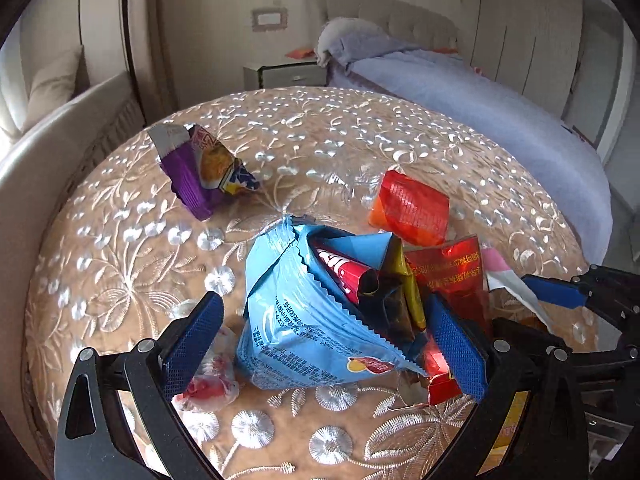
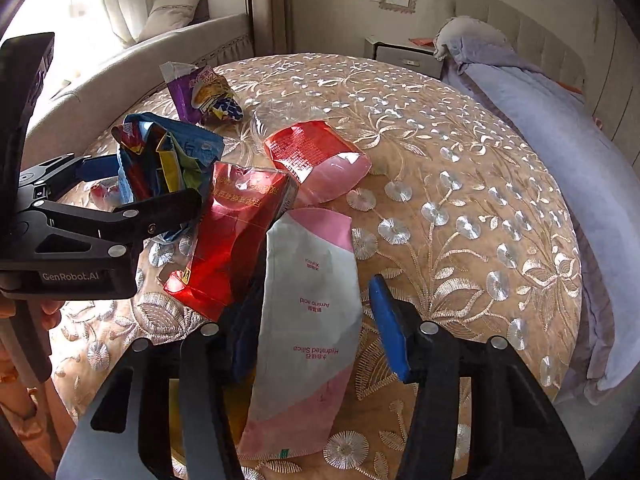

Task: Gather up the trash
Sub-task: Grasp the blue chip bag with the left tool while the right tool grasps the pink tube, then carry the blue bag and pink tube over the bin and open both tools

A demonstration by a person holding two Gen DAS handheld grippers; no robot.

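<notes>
Your left gripper [image 1: 320,340] is spread around the blue bag [image 1: 304,320] already stuffed with wrappers, and your right gripper [image 2: 320,328] stands apart around the pink-and-white sachet [image 2: 308,320], not pinching it. On the worktop [image 2: 460,200], the purple wrapper [image 2: 200,92] and red packet [image 2: 316,160] lie uncollected, so you're perhaps halfway.

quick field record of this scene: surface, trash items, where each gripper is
surface: round table with tan floral embroidered cloth
bundle: torn light blue snack bag stuffed with wrappers
loose trash: purple snack wrapper; red-orange packet; shiny red foil bag; pink and white sachet
left gripper: open, fingers either side of the blue bag
right gripper: open, fingers either side of the sachet
background: bed with lilac cover
</notes>
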